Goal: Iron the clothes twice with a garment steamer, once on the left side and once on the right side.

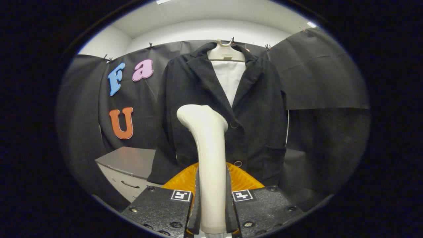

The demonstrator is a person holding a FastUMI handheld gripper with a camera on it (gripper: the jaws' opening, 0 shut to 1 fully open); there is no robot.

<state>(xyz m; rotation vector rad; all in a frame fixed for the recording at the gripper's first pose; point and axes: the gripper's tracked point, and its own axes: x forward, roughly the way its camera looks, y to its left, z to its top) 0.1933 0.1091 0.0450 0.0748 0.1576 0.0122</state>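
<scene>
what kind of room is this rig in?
Likely a staged recording booth, not a home: black cloth wall clipped up, a dark jacket hung on it, a grey drawer cabinet beside. Gripper jaws are shut on the steamer.

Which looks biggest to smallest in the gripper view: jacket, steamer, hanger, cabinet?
1. Black jacket, hanging beyond the fingers.
2. White steamer, clamped in the gripper; its nearness inflates it.
3. Grey cabinet, partly hidden beside the jacket, so this rank is unsure.
4. White hanger, at the jacket's collar.
</scene>
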